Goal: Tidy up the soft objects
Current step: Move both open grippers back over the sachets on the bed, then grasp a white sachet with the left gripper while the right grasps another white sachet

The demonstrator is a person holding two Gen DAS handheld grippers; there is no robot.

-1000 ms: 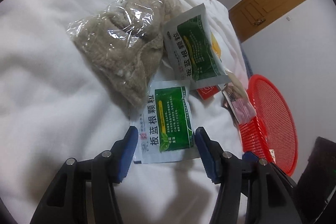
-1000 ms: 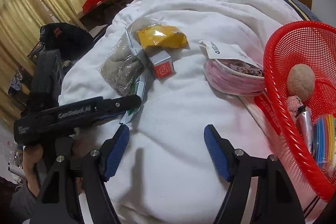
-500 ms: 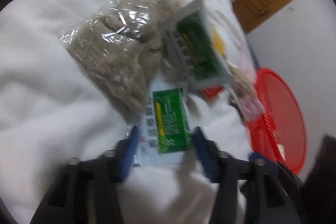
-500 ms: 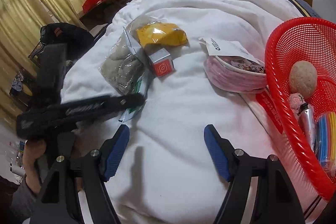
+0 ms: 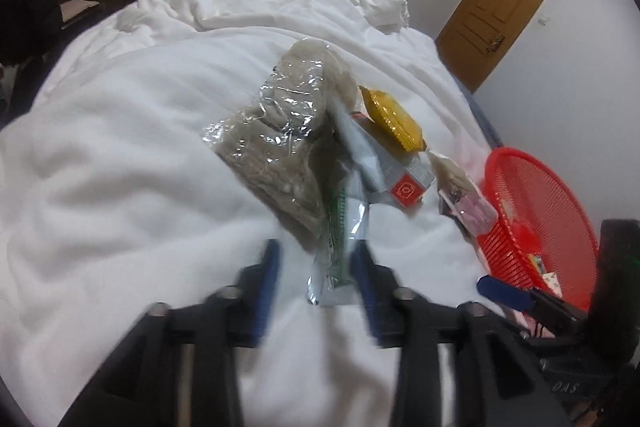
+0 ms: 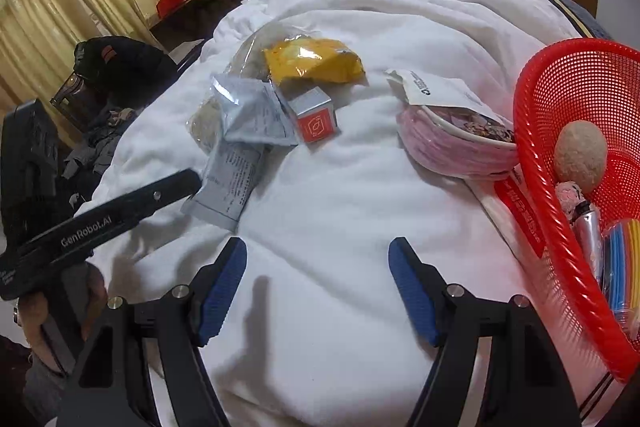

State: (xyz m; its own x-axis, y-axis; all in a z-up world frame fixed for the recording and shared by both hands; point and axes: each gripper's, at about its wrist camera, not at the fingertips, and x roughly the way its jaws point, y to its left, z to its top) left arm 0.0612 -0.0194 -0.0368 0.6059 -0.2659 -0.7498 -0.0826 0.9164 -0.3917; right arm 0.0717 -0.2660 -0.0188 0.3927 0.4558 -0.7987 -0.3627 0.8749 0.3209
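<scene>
- Step in hand: picking one foil sachet (image 5: 336, 227) off the white bed quilt (image 5: 120, 167); I judge it is bound for the red basket (image 5: 560, 203) at the bed's edge.
- The left claw (image 5: 316, 255) has the sachet's near end between its jaws. The jaws have just been opening a little. One pad touches the sachet's edge and the other stands just clear, so it reads as no firm grip, though blur hides detail.
- The right claw (image 6: 316, 259) hangs spread wide and empty over bare quilt, apart from everything.
- The next move calls for a squeeze on the sachet's flat faces, then a lift clear of the plastic bag (image 5: 276, 143) that it touches. After that comes a carry across to the basket.
- The sachet is thin, silver-backed, green-printed and limp. It is turned on edge and will likely buckle if pinched at one corner.
- The bag is crinkly clear film over beige fleecy stuff, lumpy and soft.
- Beside it lie a puffy yellow packet (image 5: 394, 121) and a small stiff silver-and-red box (image 5: 404, 183).
- The basket is rigid plastic mesh with a twisted rim, and several things already lie in it.
</scene>
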